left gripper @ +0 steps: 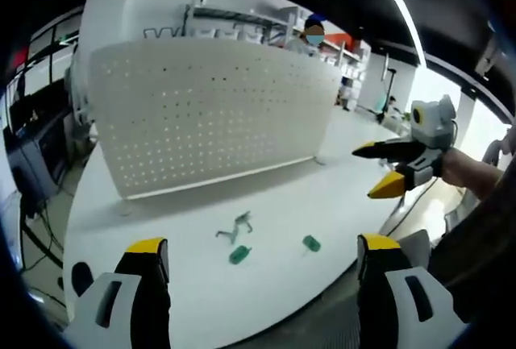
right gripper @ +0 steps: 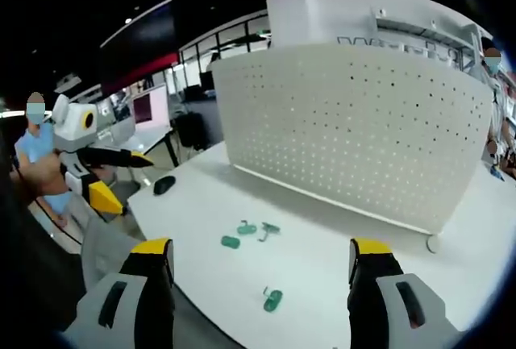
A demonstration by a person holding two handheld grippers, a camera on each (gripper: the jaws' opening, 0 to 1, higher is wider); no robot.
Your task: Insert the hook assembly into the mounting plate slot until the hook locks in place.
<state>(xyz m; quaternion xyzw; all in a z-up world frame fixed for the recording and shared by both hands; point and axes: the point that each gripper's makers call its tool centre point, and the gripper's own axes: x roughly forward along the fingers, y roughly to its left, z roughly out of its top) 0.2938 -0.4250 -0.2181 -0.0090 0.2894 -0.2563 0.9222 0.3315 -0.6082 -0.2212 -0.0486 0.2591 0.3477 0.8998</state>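
White desk carries an upright pegboard; green hooks lie loose at 6 o'clock, ungrasped, both grippers' jaws released, ready to pick.

No text, label or number is legible (all too small, blurred).

Grey grippers; yellow-tipped black jaws

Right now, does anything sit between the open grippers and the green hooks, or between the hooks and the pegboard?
Nothing visible does. The green hooks lie on bare white table, with open tabletop up to the pegboard. Left gripper and right gripper hover open, clear.
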